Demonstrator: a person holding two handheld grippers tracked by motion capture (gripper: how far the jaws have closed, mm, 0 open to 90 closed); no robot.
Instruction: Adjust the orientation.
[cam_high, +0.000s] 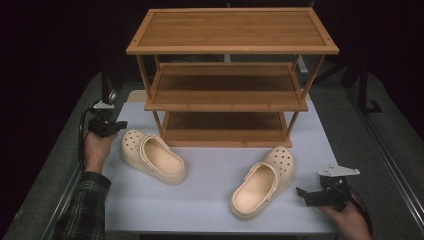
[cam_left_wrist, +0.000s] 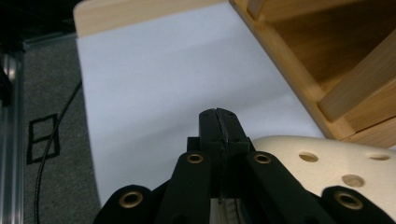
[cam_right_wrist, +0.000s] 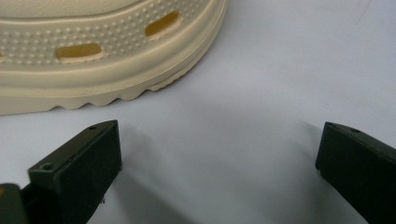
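Note:
Two cream clogs lie on the white mat in front of a three-tier wooden shoe rack (cam_high: 227, 87). The left clog (cam_high: 152, 156) lies toe to the back left; its perforated toe (cam_left_wrist: 336, 170) shows just right of my left gripper (cam_left_wrist: 218, 122), whose jaws are shut with nothing between them. In the high view that left gripper (cam_high: 119, 126) hovers beside the clog's toe. The right clog (cam_high: 262, 182) lies toe to the back right. My right gripper (cam_high: 301, 192) stands open just right of it; its side wall and ridged sole (cam_right_wrist: 107, 51) fill the upper left, ahead of the gripper (cam_right_wrist: 219, 163).
The white mat (cam_high: 210, 200) covers the table, with grey carpeted floor (cam_high: 360, 130) on both sides. A metal rail (cam_left_wrist: 11, 140) and a black cable (cam_left_wrist: 56, 126) run along the left edge. The rack's leg and lowest shelf (cam_left_wrist: 327, 79) stand close on the left gripper's right.

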